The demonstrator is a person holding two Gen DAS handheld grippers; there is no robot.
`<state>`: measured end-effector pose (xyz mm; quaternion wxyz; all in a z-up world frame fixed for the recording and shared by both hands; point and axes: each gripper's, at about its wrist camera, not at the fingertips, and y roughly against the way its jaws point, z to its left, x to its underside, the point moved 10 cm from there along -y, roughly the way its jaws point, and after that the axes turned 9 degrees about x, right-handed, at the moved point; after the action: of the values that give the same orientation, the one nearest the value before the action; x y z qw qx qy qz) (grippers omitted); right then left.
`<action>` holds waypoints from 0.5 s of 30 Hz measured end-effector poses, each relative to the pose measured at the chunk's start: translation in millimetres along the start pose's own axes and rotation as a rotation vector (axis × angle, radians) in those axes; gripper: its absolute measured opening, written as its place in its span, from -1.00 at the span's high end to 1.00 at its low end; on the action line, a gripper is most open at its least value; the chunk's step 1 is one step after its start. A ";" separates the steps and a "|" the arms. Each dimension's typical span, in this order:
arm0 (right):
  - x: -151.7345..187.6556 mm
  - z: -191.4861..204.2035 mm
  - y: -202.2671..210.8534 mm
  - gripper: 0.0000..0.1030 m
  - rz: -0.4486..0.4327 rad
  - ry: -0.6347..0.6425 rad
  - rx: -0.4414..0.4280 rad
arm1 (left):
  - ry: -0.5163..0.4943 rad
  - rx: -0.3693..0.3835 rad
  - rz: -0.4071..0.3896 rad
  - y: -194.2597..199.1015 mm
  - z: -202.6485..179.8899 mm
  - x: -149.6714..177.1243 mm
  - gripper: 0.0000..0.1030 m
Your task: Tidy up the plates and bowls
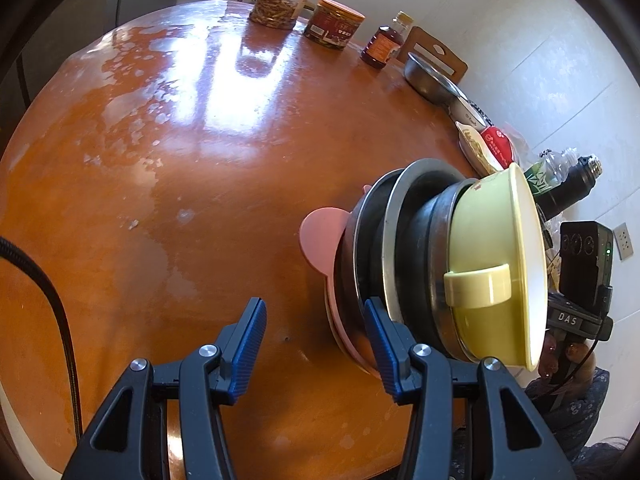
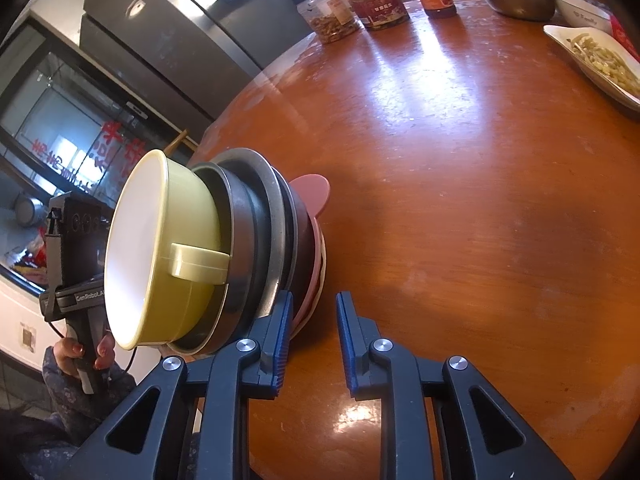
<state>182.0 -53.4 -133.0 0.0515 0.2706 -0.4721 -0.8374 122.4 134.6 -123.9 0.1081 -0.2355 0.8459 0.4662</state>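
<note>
The stack of nested dishes stands on the round orange-brown wooden table (image 1: 200, 160), at about 3 o'clock in the left wrist view and 9 o'clock in the right wrist view. Uppermost is a yellow-green plastic bowl with a white inside and a tab handle (image 1: 486, 248). Below it sit dark bowls and a grey metal-rimmed plate (image 1: 394, 216). At the base lies a flat pink plate with rounded ears (image 1: 318, 236).

Handling, judged from appearance: the plastic bowl is probably light and stiff, the metal pieces smooth and slippery at the rim, and the whole stack top-heavy. Take hold low, on the protruding rims or under the pink plate, from both sides together. The tab handle suits lifting the top bowl alone.

The left tongs (image 1: 316, 340) stand partly open and hold nothing; one blue pad appears to lie against the lower rims, the other is over bare table. The right tongs (image 2: 314, 336) also hold nothing, with one pad just beside the stack's lower edge.

Further out, at 12 to 2 o'clock in the left view, stand a clear jar of snacks (image 1: 282, 0), a red tub with an orange lid (image 1: 334, 24), a sauce bottle (image 1: 384, 44) and a steel basin (image 1: 430, 80).
</note>
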 end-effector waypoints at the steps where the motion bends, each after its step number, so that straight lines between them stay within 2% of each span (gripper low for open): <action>1: -0.2 -1.4 1.6 0.53 -0.003 -0.002 0.002 | -0.001 -0.001 0.002 -0.8 -0.6 -0.5 0.02; 15: 3.9 -16.8 14.1 0.53 -0.021 -0.038 0.023 | -0.040 0.002 0.022 -13.7 -16.0 -8.6 0.04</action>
<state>184.7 -75.3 -129.9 0.0308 0.2602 -0.4797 -0.8374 137.3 117.5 -121.9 0.1200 -0.2170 0.8466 0.4709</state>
